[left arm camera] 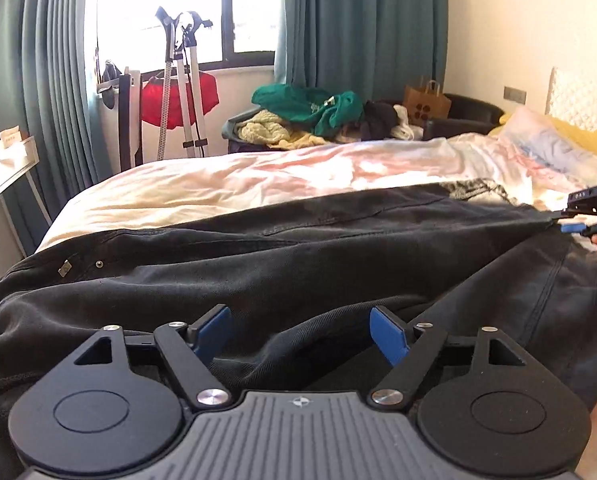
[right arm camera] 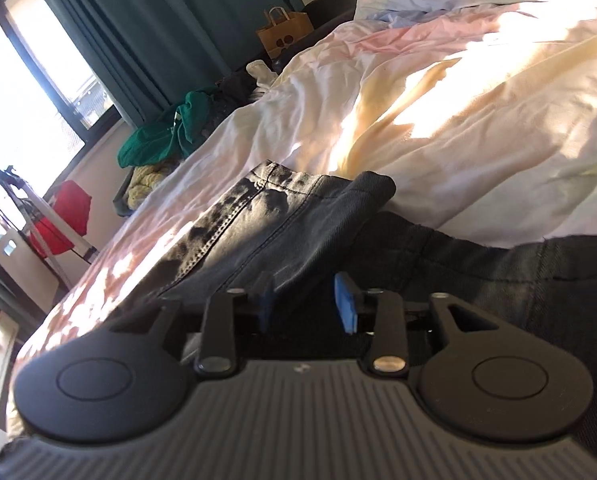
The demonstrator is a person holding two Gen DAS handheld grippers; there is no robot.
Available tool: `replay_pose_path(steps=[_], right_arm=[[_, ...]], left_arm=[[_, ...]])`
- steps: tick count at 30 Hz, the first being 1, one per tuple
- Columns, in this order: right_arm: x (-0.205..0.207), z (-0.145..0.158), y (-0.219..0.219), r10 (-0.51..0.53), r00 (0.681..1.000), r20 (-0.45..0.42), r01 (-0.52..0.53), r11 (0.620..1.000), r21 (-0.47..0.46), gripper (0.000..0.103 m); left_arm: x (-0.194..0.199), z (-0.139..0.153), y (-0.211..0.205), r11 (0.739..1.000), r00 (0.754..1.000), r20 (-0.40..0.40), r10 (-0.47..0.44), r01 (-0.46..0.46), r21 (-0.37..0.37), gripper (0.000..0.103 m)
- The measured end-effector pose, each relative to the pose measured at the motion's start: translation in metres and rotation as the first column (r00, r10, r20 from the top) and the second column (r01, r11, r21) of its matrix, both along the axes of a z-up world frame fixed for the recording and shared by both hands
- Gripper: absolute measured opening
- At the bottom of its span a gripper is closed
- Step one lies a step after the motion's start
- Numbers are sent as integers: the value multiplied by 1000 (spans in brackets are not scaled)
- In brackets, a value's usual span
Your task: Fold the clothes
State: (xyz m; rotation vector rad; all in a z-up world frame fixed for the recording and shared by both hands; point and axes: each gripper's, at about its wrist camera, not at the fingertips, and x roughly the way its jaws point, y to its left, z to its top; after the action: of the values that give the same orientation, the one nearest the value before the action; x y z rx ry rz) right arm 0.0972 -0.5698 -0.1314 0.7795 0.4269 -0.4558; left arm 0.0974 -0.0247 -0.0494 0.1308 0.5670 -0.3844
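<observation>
Black denim, the jeans, lie stretched across the bed in front of you. Your left gripper hangs just over them with its blue pads spread wide and nothing between them. Only the left view shows your right gripper from outside, at the far right end of the jeans, level with a taut edge of the cloth. Your right view shows what the left cannot: a fold of the jeans rising between that gripper's pads, which stand partly apart; whether they pinch the fabric you cannot tell. A clothes heap sits beyond the bed.
</observation>
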Motion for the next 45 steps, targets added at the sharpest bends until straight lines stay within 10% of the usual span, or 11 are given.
replay_pose_path(steps=[3,10,19,23,27,33,39,41,45], right_arm=[[-29,13,10,-26,1000,13,26,1000,9,75],[-84,46,19,-260,960,-104,230,945,-232,74],[-119,-7,-29,-346,909,-231,365,930,45,72],[-124,-19,-32,-350,913,-209,383,913,141,62],[-126,-20,-33,-367,911,-187,396,906,150,45],[-127,-20,-36,-388,908,-159,409,902,140,12],[-136,-9,-36,-415,908,-51,418,895,156,6],[-138,-2,-34,-416,909,-7,412,897,158,6],[-138,9,-30,-405,913,50,397,910,120,5]], left_arm=[[-15,15,8,998,1000,1,22,-22,-53,82],[-63,41,35,990,996,17,90,-87,-113,87],[-120,58,108,941,953,-33,302,-303,-149,91],[-141,72,184,832,890,-162,425,-455,-318,102],[-165,70,273,635,807,-381,450,-590,-498,103],[-169,31,330,416,638,-654,408,-767,-488,102],[-141,-21,310,243,541,-806,241,-837,-490,91],[-133,-27,300,216,542,-809,228,-838,-501,88],[-113,-28,279,294,540,-797,270,-834,-466,68]])
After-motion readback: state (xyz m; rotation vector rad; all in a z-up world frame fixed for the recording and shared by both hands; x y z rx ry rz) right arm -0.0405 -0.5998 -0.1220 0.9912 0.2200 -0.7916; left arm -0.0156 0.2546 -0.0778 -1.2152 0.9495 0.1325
